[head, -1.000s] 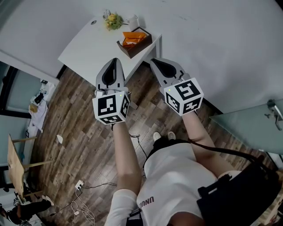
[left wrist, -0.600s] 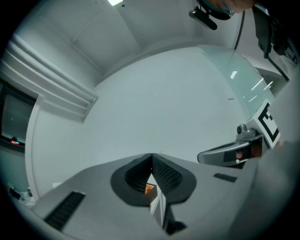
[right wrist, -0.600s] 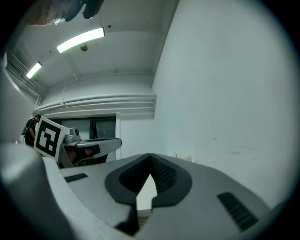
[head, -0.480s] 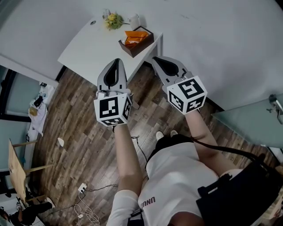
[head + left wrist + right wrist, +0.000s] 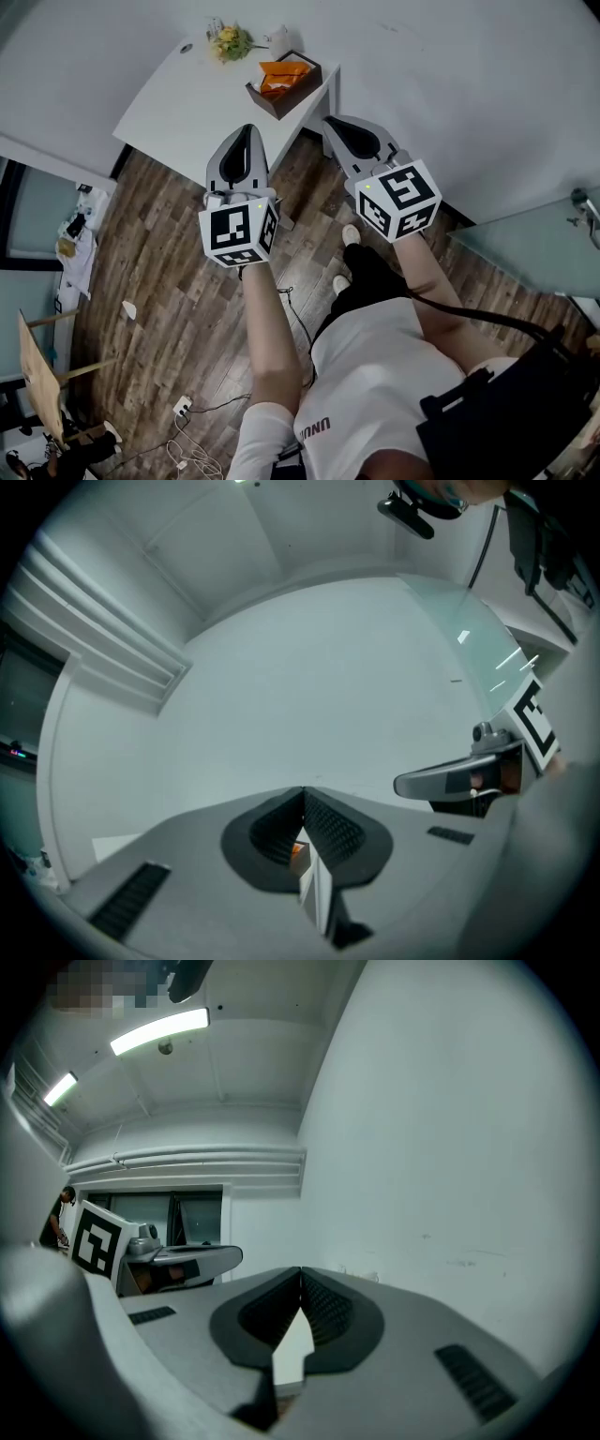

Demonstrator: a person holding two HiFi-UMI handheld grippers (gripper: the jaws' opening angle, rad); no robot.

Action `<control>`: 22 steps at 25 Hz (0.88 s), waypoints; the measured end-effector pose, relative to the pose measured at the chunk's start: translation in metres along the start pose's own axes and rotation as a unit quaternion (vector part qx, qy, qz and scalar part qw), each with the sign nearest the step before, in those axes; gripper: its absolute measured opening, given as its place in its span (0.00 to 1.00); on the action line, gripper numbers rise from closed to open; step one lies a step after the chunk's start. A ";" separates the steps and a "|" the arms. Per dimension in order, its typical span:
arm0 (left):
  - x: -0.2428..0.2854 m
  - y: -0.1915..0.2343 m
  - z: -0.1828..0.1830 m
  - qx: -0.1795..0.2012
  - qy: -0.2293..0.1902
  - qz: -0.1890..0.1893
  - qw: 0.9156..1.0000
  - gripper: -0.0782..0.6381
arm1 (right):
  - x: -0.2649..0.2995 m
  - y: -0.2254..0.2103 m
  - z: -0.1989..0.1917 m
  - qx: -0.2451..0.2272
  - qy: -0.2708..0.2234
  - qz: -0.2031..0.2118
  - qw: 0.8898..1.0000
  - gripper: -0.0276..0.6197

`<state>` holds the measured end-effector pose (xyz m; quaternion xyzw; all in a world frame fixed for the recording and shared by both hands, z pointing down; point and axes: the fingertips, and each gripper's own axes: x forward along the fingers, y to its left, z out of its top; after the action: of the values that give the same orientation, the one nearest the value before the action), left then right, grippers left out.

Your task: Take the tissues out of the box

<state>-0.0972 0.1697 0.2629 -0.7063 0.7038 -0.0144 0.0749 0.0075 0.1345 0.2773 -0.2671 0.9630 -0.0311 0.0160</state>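
While the left gripper (image 5: pixel 243 133) and right gripper (image 5: pixel 334 125) hang above the floor (image 5: pixel 169 281), jaws together and empty, the orange tissues (image 5: pixel 284 73) sit in the box (image 5: pixel 292 97) on the white surface (image 5: pixel 187 103) ahead. Removal appears not yet begun.

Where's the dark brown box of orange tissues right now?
Head view: the dark brown box sits on the white table's right corner, near the yellow flowers.

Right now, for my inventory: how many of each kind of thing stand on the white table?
Box: 1
Flowers: 1
White object: 1
Total: 3
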 end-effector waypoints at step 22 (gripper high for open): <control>0.099 0.044 -0.027 0.000 0.026 0.012 1.000 0.13 | 0.100 -0.075 0.005 0.015 -0.009 0.017 1.000 0.07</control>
<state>-0.1435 0.0690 0.2761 -0.6969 0.7142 -0.0317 0.0570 -0.0399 0.0182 0.2764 -0.2505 0.9667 -0.0428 0.0295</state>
